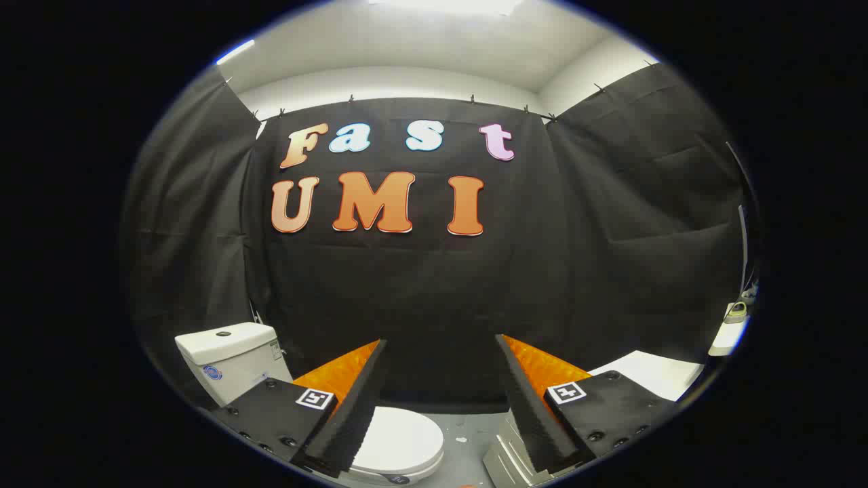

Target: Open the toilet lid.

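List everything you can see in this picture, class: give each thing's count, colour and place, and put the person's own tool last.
toilet lid: one, white, closed, low between the fingers, partly behind the left finger.
toilet tank: one, white, beyond the left finger, against the booth wall.
booth wall: black cloth, behind the toilet and on both sides.
floor: grey, beside the toilet.
white flat surface: one, beyond the right finger; what it is cannot be told.
ribbed pale object: one, beside the right finger; unclear.
gripper: one, fingers wide apart, holding nothing, above the lid.
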`<action>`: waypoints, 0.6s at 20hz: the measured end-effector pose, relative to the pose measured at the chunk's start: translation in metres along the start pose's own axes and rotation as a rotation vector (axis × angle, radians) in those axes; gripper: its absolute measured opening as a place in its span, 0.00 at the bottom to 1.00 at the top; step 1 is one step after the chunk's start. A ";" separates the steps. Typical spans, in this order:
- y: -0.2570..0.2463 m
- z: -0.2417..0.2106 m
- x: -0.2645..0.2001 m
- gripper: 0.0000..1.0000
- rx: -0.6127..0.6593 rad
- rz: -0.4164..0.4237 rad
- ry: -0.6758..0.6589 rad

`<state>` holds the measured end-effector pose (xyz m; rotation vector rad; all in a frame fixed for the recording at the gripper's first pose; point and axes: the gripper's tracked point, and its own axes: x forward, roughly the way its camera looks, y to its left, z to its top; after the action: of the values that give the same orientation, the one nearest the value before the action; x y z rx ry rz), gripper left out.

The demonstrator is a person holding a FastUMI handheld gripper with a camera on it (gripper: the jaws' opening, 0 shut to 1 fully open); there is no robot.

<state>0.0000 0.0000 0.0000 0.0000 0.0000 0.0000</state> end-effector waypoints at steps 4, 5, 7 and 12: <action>-0.001 -0.002 0.000 0.99 0.003 -0.002 0.004; -0.001 -0.003 0.000 0.99 0.006 -0.002 0.006; -0.002 -0.006 0.001 0.98 0.011 -0.005 0.013; -0.006 -0.003 0.000 0.98 -0.003 -0.015 0.008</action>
<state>-0.0003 -0.0057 -0.0031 -0.0031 0.0084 -0.0148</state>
